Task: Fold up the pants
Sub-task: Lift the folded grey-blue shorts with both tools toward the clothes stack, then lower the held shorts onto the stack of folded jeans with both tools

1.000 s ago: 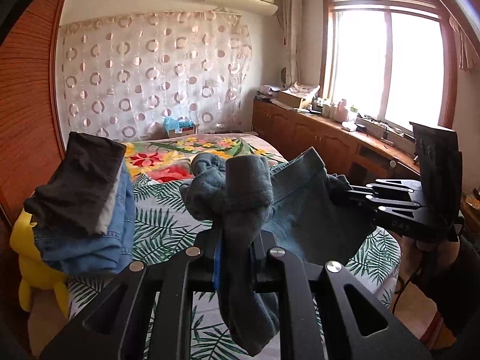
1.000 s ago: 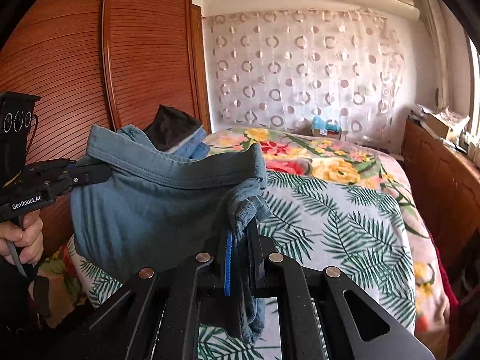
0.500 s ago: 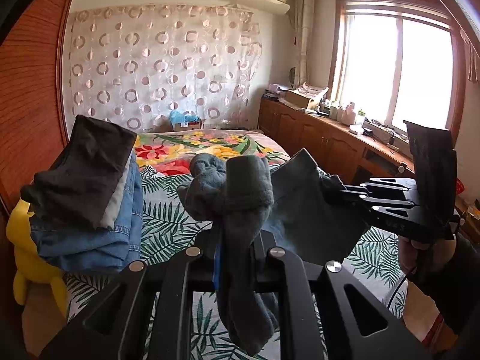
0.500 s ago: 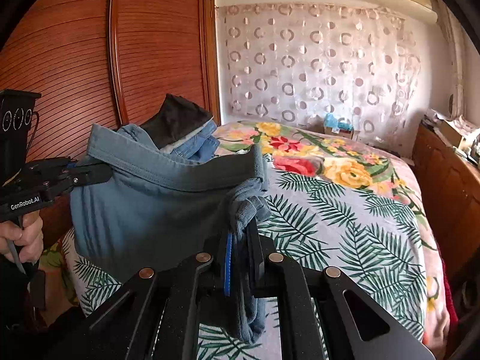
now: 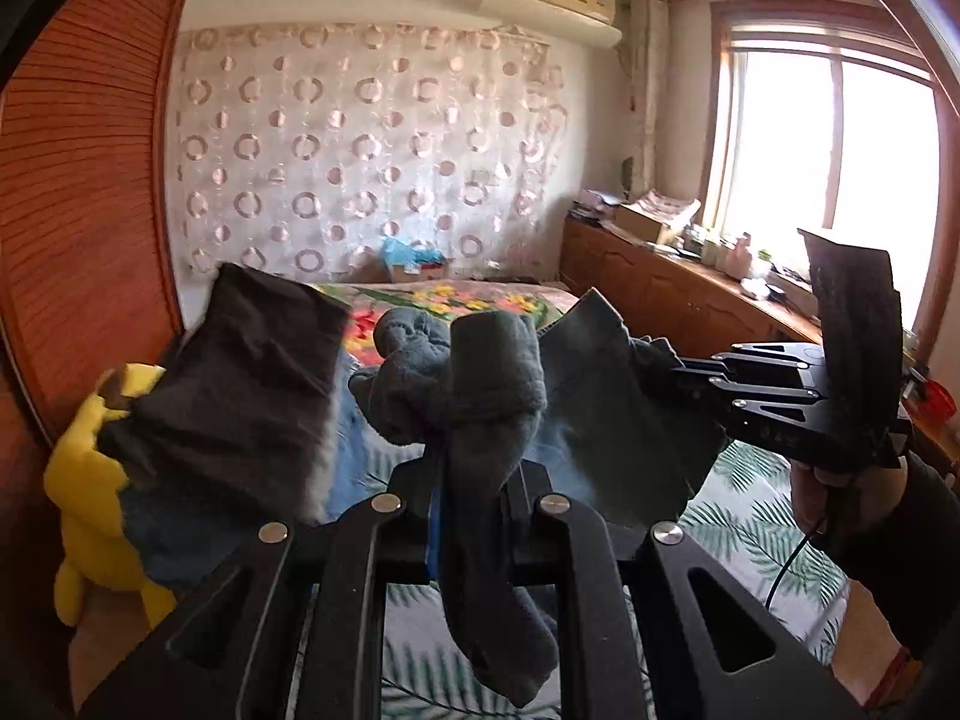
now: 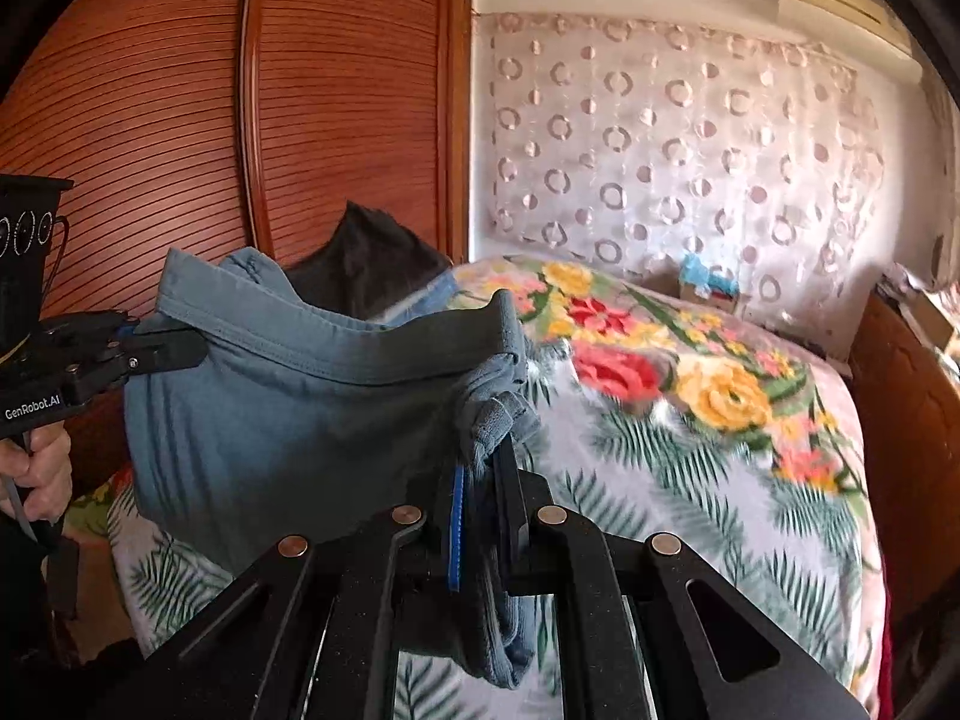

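The blue-grey pants [image 6: 288,414] hang in the air above the floral bed [image 6: 708,456], stretched by the waistband between both grippers. The left gripper [image 5: 474,474] has its fingers clamped on bunched fabric at one end. The right gripper [image 6: 480,480] pinches the other end the same way. A stack of folded clothes [image 5: 234,396] lies behind.

Pants [image 6: 288,420] above the bed [image 6: 690,450], clothes pile [image 5: 240,396] left.

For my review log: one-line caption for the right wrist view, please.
Right gripper and left gripper, both shut on blue-grey pants, hold them above the floral bed.
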Demonstrator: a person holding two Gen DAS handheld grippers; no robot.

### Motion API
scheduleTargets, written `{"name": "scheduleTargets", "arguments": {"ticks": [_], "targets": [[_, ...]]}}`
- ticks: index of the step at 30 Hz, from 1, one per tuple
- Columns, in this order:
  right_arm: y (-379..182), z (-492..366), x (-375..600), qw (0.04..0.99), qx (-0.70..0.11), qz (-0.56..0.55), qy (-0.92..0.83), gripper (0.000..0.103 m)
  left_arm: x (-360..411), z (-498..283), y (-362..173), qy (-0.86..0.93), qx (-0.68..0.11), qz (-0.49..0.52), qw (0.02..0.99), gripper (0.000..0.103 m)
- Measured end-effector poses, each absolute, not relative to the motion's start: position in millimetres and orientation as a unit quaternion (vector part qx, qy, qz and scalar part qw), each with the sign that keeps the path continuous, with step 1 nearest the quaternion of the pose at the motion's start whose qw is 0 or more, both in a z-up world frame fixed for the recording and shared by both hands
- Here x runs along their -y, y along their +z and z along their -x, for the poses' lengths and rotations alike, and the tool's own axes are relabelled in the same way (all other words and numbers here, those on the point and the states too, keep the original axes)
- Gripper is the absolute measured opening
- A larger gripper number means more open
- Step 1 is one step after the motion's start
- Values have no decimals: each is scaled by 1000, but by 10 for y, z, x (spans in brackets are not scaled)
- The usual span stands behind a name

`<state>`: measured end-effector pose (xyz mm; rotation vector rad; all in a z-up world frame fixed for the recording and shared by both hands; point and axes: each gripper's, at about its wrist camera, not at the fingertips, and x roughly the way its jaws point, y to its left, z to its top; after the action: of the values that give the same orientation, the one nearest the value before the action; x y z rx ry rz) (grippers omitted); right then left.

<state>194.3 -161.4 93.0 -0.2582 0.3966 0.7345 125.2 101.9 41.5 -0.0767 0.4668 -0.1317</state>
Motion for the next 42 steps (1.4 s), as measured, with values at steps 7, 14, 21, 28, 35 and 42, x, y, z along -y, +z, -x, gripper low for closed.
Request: {"name": "scheduleTargets", "arguments": {"ticks": [7, 14, 21, 28, 35, 42], "targets": [[1142, -2388, 1228, 896, -165, 149, 384, 8, -1322, -1413, 551, -11, -216, 35, 976, 15], [1224, -2873, 867, 890, -131, 171, 402, 8, -1658, -1578, 572, 30, -199, 51, 978, 15], [1148, -3172, 547, 880, -112, 193, 419, 8, -1914, -1626, 524, 71, -169, 76, 980, 15], [1039, -3490, 177, 861, -109, 226, 442, 8, -2152, -1684, 321, 105, -185, 103, 972, 15], [924, -3858, -88, 845, -130, 238, 461, 8, -2130, -1704, 160, 151, -196, 94, 964, 17], [932, -4000, -214, 840, -153, 229, 467, 8, -2180, -1729, 46, 159, -221, 100, 957, 33]]}}
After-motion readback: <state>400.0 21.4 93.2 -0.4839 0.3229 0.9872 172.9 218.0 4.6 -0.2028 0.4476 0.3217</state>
